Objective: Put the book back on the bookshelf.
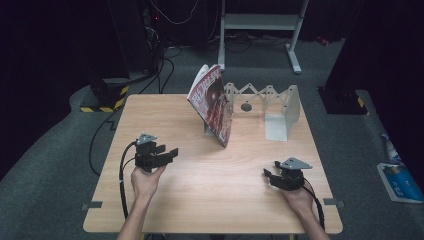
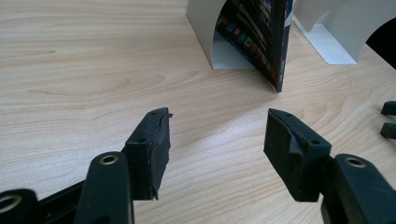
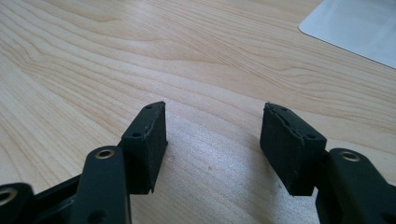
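Both grippers released, nothing held

Left gripper [image 1: 172, 152] and right gripper [image 1: 266, 173] hover with jaws wide over bare table [image 1: 220, 190]. The magazine [image 1: 212, 102] leans on the rack [image 1: 280, 107], well apart.

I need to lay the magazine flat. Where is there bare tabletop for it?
Bare table lies between the left gripper and right gripper, in front of the magazine. The far left corner is free too. The far right is crowded by the white rack that the magazine leans on.

Magazine [image 1: 212, 102] propped against rack [image 1: 280, 107] at table's [image 1: 210, 190] rear
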Demonstrator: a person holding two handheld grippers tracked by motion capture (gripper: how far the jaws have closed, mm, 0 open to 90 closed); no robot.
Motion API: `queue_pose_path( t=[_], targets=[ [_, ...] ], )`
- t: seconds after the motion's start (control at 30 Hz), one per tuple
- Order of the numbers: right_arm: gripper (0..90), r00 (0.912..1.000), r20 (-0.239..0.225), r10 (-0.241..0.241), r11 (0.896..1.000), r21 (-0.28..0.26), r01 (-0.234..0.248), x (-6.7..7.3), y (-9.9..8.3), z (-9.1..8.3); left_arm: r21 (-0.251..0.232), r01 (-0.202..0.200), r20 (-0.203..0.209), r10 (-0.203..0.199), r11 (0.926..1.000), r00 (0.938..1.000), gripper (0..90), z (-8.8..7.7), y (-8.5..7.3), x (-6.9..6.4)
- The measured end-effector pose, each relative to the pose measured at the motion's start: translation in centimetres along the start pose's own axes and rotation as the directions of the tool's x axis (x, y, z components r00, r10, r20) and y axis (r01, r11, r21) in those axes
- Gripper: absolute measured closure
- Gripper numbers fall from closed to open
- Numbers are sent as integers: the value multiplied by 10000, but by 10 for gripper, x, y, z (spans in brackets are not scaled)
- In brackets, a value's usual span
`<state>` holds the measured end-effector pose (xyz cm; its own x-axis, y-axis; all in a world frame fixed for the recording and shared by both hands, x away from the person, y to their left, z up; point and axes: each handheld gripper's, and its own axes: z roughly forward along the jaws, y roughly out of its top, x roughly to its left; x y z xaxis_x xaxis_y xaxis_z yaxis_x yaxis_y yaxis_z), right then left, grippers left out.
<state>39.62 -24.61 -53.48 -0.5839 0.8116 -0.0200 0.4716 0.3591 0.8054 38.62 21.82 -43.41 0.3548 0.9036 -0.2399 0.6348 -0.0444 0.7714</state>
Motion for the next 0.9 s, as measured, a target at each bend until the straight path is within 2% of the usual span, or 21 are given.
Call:
queue_pose_path(
  t=[0.03, 0.2, 0.6, 0.9],
  targets=[
    [411, 10000, 0, 0, 10000, 0, 0, 0, 0, 0, 49, -84, -28, 84, 10000, 10000, 407, 1, 0, 1],
    [410, 10000, 1, 2, 10000, 2, -2, 0, 0, 0, 113, -16, -111, 17, 9999, 9999, 406, 5, -4, 2],
    [411, 10000, 0, 2, 10000, 1, -2, 0, 0, 0, 159, 395, -125, -394, 9991, 9991, 406, 15, -12, 7],
    [411, 10000, 0, -2, 10000, 0, 2, 0, 0, 0, 294, 502, -252, -494, 9983, 9985, 408, 24, -18, 10]
  ],
)
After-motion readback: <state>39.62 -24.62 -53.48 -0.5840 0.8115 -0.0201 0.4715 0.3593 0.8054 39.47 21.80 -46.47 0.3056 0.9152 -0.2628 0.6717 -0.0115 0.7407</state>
